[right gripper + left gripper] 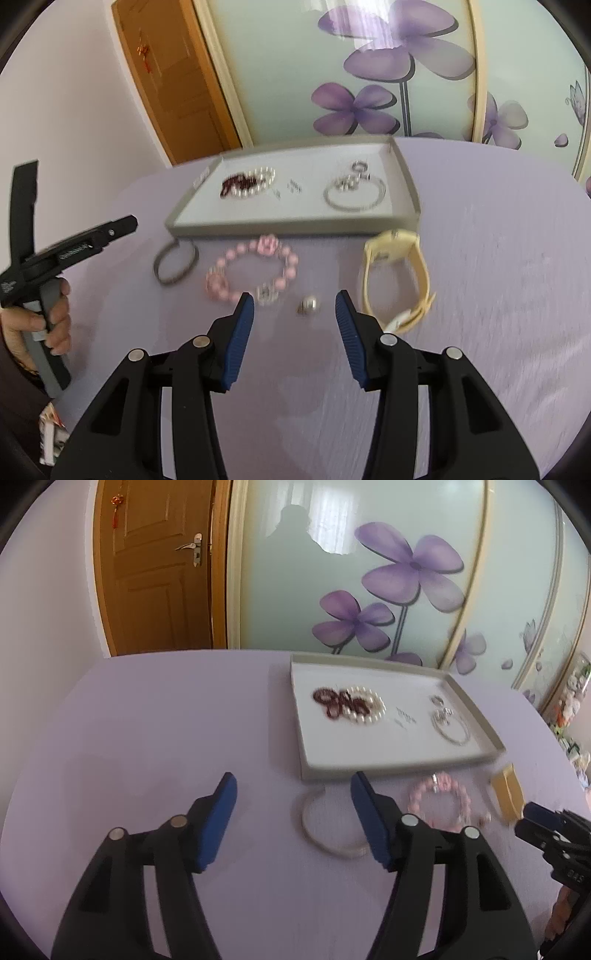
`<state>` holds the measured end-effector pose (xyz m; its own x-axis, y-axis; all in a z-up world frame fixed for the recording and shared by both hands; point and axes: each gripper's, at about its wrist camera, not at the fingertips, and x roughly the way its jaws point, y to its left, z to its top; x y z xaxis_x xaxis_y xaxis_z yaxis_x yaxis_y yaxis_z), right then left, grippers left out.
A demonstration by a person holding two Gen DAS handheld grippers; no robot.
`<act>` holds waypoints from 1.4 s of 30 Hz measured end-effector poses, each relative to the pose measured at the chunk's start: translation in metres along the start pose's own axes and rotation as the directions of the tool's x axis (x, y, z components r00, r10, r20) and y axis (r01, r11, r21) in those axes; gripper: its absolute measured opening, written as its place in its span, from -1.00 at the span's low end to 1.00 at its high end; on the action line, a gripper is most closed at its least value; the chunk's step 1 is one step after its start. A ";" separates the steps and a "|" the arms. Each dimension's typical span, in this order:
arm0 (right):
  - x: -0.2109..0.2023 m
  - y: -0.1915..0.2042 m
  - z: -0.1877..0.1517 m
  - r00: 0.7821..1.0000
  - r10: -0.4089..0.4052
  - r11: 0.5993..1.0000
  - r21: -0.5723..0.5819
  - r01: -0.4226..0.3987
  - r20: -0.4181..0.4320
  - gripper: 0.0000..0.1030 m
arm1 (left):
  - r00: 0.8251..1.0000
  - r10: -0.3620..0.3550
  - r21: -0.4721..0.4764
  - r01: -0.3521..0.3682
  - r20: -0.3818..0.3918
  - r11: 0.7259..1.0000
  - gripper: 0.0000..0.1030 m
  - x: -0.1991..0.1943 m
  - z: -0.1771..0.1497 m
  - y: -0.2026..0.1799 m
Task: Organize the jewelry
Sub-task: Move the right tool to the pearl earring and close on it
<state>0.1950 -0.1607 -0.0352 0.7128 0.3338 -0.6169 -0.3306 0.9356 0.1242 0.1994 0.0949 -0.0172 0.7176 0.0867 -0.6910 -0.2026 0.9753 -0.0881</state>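
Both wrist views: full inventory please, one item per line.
tray: 1, grey-white, far on table
dark red bead strand: 1, in tray, on pearl bracelet
pearl bracelet: 1, white, in tray
silver bangle: 1, tray's right part
pink bead bracelet: 1, table, before tray
plain bangle: 1, pale, left of pink one
yellow watch: 1, table, right
small ring: 1, silvery, between right fingers
left gripper: open
right gripper: open

The left gripper (293, 794) is wide open low in the frame, with a white bangle (325, 834) lying between its fingers.
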 end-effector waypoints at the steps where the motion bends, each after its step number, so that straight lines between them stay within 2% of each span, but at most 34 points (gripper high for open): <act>1: 0.003 0.002 -0.004 1.000 -0.013 1.000 -0.013 0.013 -0.013 -0.07 | 1.000 0.002 0.005 -0.002 -0.004 1.000 0.32 -0.002 -0.005 -0.001; 6: 0.019 0.006 -0.014 0.997 -0.030 0.999 -0.023 0.029 -0.068 -0.07 | 1.000 -0.008 -0.004 0.008 -0.018 1.000 0.36 -0.009 -0.022 0.004; 12: 0.032 0.011 -0.014 0.993 -0.089 0.995 -0.052 0.086 -0.076 -0.08 | 1.000 -0.015 0.002 0.015 -0.026 1.000 0.42 -0.013 -0.031 0.005; 18: 0.047 0.011 -0.005 0.986 -0.144 0.988 -0.065 0.139 -0.082 -0.32 | 0.999 -0.030 0.007 0.030 -0.036 1.000 0.43 -0.015 -0.038 0.003; 32: 0.054 0.011 0.001 0.984 -0.165 0.984 -0.085 0.160 -0.066 -0.49 | 0.998 -0.032 0.006 0.032 -0.057 0.999 0.43 -0.007 -0.042 0.004; 34: 0.054 0.011 0.002 0.984 -0.165 0.983 -0.088 0.159 -0.064 -0.63 | 0.998 -0.031 0.006 0.032 -0.062 0.999 0.43 -0.006 -0.043 0.004; 42: 0.051 0.010 0.000 0.986 -0.150 0.987 -0.069 0.146 -0.067 -0.69 | 0.996 -0.039 0.005 0.039 -0.081 0.999 0.43 -0.001 -0.047 0.003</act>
<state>0.2285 -0.1341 -0.0652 0.7110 0.1810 -0.6795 -0.2653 0.9639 -0.0209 0.1666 0.0884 -0.0508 0.6685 0.0323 -0.7430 -0.1714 0.9789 -0.1116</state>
